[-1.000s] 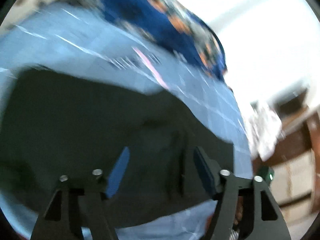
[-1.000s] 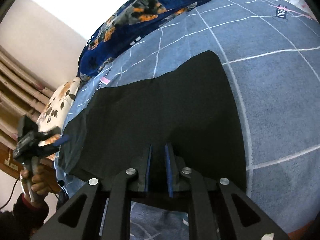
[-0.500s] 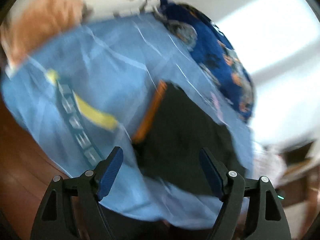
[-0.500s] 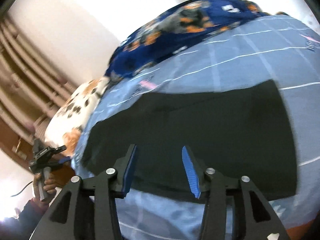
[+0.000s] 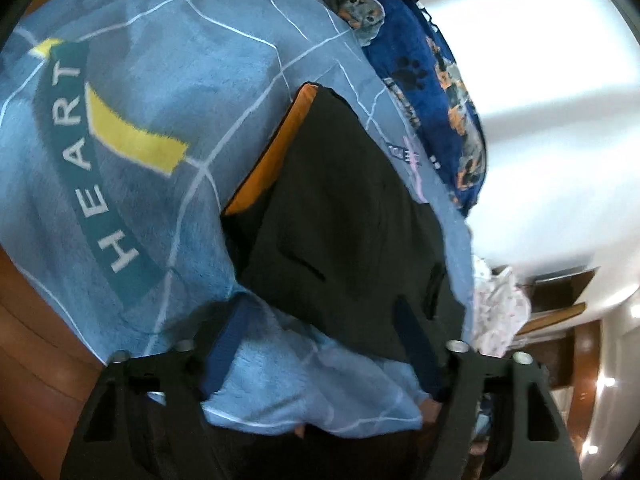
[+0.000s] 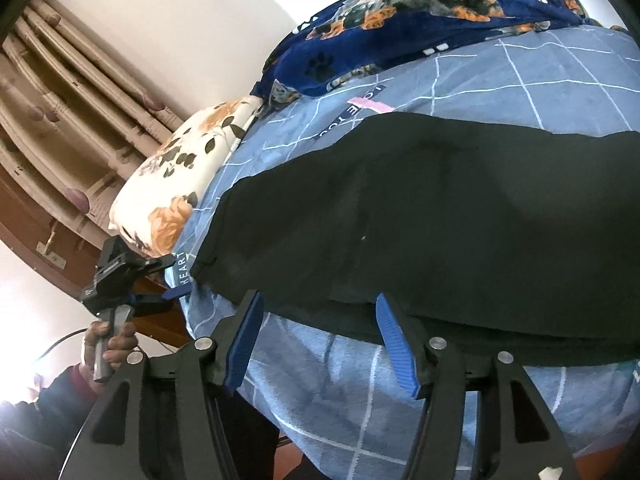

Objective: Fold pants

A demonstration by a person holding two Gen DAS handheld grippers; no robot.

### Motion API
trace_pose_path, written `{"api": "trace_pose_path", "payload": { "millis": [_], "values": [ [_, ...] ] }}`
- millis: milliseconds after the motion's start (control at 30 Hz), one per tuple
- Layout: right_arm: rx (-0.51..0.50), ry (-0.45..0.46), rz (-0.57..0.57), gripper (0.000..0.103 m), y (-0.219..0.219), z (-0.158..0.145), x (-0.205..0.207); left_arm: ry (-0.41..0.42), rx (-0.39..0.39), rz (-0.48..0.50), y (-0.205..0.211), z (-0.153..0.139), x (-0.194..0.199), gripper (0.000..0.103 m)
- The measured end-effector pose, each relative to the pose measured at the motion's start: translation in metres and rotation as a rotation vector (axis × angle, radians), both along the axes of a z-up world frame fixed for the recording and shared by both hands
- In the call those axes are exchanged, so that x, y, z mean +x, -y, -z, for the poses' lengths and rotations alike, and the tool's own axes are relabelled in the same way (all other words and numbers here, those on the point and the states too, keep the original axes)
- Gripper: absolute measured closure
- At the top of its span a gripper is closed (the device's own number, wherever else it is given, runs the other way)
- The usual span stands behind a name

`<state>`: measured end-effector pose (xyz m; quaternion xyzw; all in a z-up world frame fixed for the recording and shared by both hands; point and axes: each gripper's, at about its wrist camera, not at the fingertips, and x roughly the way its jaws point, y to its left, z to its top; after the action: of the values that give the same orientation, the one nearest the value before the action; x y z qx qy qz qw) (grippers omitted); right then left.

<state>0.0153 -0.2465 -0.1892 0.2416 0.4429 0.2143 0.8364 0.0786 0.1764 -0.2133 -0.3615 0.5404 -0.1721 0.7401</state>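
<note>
The black pants lie folded flat on the blue checked bedsheet, with an orange inner band showing along their left edge. In the right wrist view the pants stretch across the bed. My left gripper is open and empty, just short of the pants' near edge. It also shows in the right wrist view, held in a hand off the bed's left edge. My right gripper is open and empty at the pants' near hem.
A dark blue dog-print blanket is bunched at the bed's far side. A floral pillow lies at the far left. The sheet hangs over the bed's near edge. Wood floor and brown furniture are beside the bed.
My right gripper has opened, let go of the pants and drawn back toward the near edge. My left gripper, open throughout, has pulled away from over the pants to the bed's edge.
</note>
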Motion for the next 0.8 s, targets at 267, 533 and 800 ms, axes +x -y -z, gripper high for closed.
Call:
{"api": "trace_pose_path", "payload": {
  "millis": [267, 533, 800],
  "values": [
    [0.029, -0.001, 0.02, 0.041, 0.007, 0.0, -0.003, 0.022, -0.081, 0.001, 0.0, -0.018, -0.004, 0.059],
    [0.072, -0.026, 0.031, 0.04, 0.01, 0.008, -0.002, -0.079, -0.05, -0.015, 0.001, 0.01, 0.001, 0.059],
    [0.082, -0.028, 0.037, 0.039, 0.011, 0.011, -0.001, 0.093, 0.185, -0.007, 0.012, -0.022, 0.008, 0.088]
  ]
}}
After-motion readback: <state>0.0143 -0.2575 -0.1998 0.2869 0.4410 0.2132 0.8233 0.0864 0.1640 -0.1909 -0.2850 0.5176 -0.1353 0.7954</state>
